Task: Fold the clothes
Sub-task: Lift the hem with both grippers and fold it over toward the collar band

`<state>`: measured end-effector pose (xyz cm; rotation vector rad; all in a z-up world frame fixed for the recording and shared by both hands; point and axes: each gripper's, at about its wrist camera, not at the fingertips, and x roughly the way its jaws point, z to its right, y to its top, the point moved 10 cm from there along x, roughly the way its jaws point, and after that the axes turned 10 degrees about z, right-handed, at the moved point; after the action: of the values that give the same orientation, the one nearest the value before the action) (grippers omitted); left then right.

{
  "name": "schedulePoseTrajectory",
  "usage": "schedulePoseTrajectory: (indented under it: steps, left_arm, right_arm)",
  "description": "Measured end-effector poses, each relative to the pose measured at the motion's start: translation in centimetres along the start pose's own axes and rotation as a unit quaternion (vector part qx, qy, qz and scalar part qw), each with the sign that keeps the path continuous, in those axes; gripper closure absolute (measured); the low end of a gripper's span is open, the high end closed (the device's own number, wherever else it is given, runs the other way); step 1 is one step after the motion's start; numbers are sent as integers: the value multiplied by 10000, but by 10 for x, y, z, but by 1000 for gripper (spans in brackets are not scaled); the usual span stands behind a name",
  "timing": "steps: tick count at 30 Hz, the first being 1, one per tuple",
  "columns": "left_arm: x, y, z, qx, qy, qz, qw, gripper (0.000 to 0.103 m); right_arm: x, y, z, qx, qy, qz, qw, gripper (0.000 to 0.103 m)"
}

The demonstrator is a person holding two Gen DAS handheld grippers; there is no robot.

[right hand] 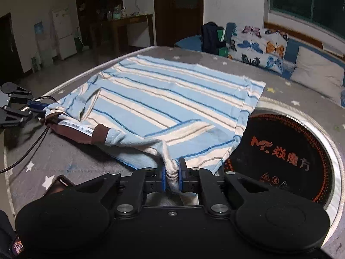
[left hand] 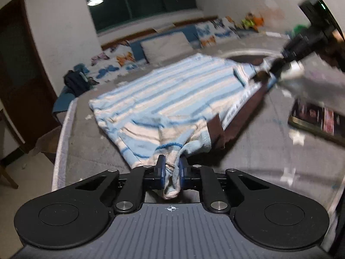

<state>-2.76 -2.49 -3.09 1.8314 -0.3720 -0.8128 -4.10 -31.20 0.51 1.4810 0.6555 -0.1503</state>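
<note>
A blue and white striped garment [left hand: 163, 95] with a brown band [left hand: 241, 118] lies spread on a grey star-patterned table [left hand: 90, 142]. My left gripper [left hand: 171, 168] is shut on a bunched corner of it at the near edge. In the right wrist view the same garment [right hand: 168, 95] lies flat, and my right gripper [right hand: 171, 172] is shut on another bunched corner. The left gripper [right hand: 37, 108] shows at the far left of that view, pinching the garment's other end. The right gripper [left hand: 267, 71] appears blurred at the upper right of the left wrist view.
A round black induction plate [right hand: 286, 151] with orange lettering sits in the table right of the garment. A phone [left hand: 317, 120] lies on the table. A bench with butterfly cushions [right hand: 258, 47] and a dark bag [right hand: 212, 36] stands behind. The table edge [left hand: 62, 142] drops at the left.
</note>
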Motion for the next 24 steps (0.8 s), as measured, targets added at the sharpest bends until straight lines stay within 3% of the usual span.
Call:
schedulePoseTrajectory:
  steps: [9, 13, 20, 24]
  left_arm:
    - [-64, 40, 2, -537, 148, 657, 9963, 92]
    - [-78, 49, 4, -746, 174, 721, 9945, 92]
    - [-40, 78, -20, -950, 321, 791, 9918, 92]
    - [11, 101, -49, -1072, 373, 835, 9900, 92]
  right_arm:
    - [-58, 12, -21, 19, 59, 422, 9991, 93]
    - [-89, 14, -32, 61, 116, 574, 9983, 93]
    - [-69, 36, -9, 181, -34, 641, 9978, 93]
    - [-36, 57, 23, 442, -190, 661, 9967, 93]
